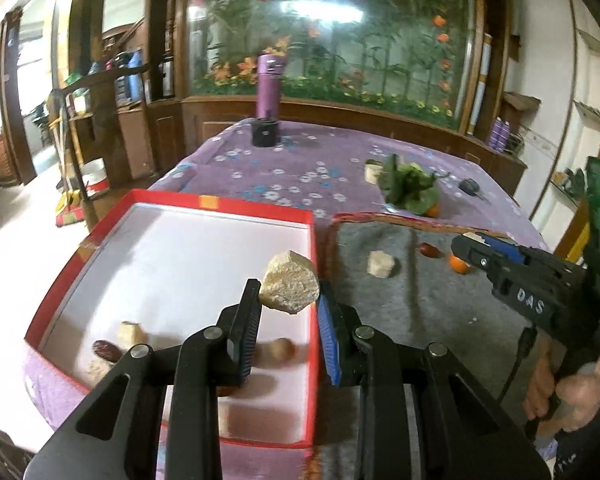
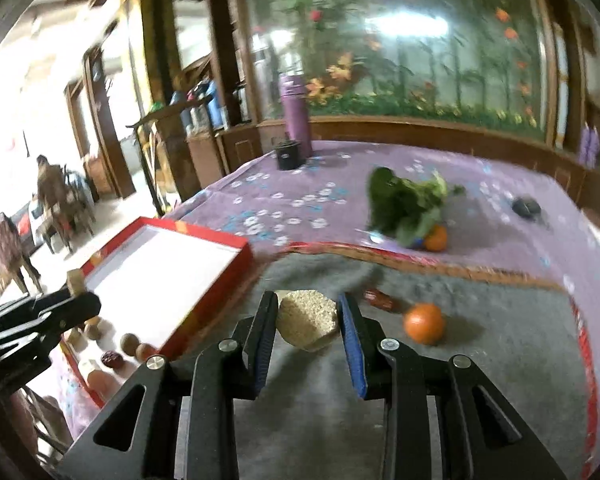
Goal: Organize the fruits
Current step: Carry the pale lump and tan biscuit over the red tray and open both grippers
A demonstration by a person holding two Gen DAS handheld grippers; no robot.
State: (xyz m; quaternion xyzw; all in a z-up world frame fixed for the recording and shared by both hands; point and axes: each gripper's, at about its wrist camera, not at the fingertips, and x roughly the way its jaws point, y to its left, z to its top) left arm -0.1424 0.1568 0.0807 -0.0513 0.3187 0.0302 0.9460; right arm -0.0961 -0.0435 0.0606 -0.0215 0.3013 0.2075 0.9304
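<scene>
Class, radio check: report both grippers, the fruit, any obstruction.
Left gripper shut on beige chunk over red box. Right gripper open around second chunk. Nothing blocking.

Two claw-mounted fisheyes, close over the table, both facing the red box (image 1: 172, 264) and mural wall.

A large glass-fronted mural (image 1: 336, 28) of green stems with orange and red flowers fills the far wall, and a bright ceiling light (image 1: 320, 12) glares in its glass. Dark wooden panelling (image 1: 340, 114) runs beneath it. To the left stand tall wooden cabinets (image 1: 132, 92) with bottles on a shelf. A pale tiled floor (image 1: 16, 216) stretches left toward a bright doorway (image 2: 4, 92). The right wall (image 1: 548, 60) is white.
</scene>
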